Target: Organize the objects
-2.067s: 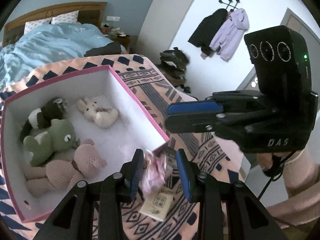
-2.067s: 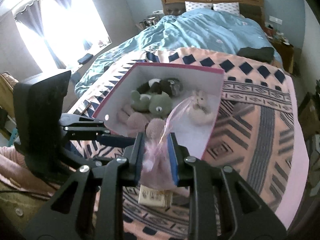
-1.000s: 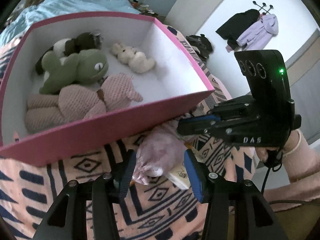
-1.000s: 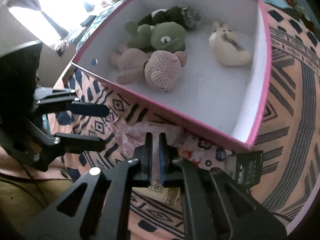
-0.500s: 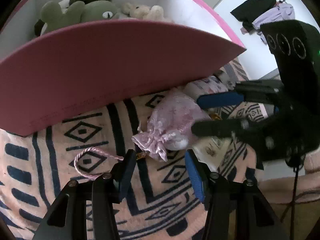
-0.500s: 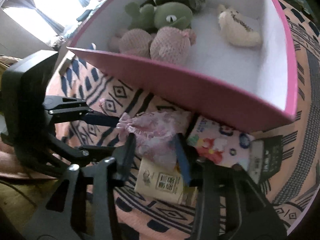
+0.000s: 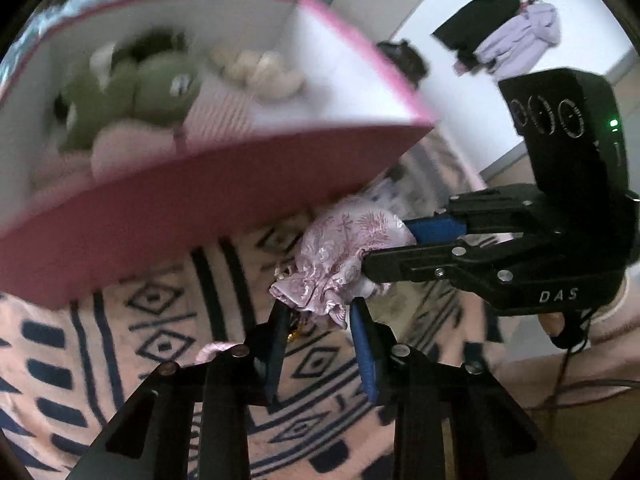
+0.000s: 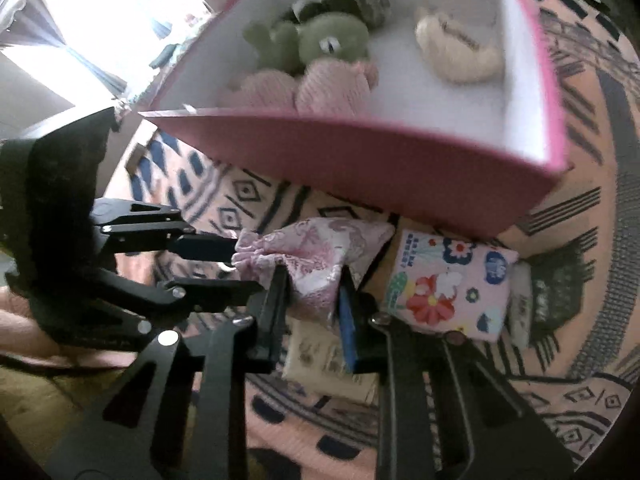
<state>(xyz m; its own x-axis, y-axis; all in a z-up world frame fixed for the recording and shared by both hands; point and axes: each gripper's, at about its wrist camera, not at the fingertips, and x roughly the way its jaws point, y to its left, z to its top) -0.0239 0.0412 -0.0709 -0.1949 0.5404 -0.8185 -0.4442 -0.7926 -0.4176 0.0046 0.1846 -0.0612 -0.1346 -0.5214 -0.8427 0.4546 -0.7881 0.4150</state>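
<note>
Left wrist view: a pink drawstring pouch [image 7: 344, 256] is seen lying on the patterned blanket [image 7: 160, 344], just in front of the near wall of the pink box [image 7: 208, 200]. The pouch's gathered neck is framed by the left hand-held gripper [image 7: 318, 320], whose fingers are held apart on either side of the ruffle; whether the fabric is being pinched cannot be told. The pouch's body is reached from the right by the right hand-held gripper [image 7: 390, 246], one blue-padded finger at the far side and one black finger at the near side.

Right wrist view: the right hand-held gripper [image 8: 314, 292] is shown spread, with the lower corner of the pouch [image 8: 316, 256] sitting between its fingers, and contact with the pads cannot be made out. The left hand-held gripper [image 8: 236, 268] is seen coming in from the left at the pouch's ruffled mouth. The box's near wall [image 8: 360, 160] is found close behind the pouch, with only a narrow strip of blanket [image 8: 600, 320] left between them. A flowered packet [image 8: 448, 284] is set just to the right of the pouch, a dark packet [image 8: 548, 292] beyond that, and a cream packet [image 8: 328, 360] is partly covered beneath the gripper fingers.

Inside the box, a green plush [image 8: 320, 44], a pink plush [image 8: 320, 88] and a cream plush [image 8: 456, 52] are noted, with bare white floor at the right corner. More open blanket is seen to the right of the box.
</note>
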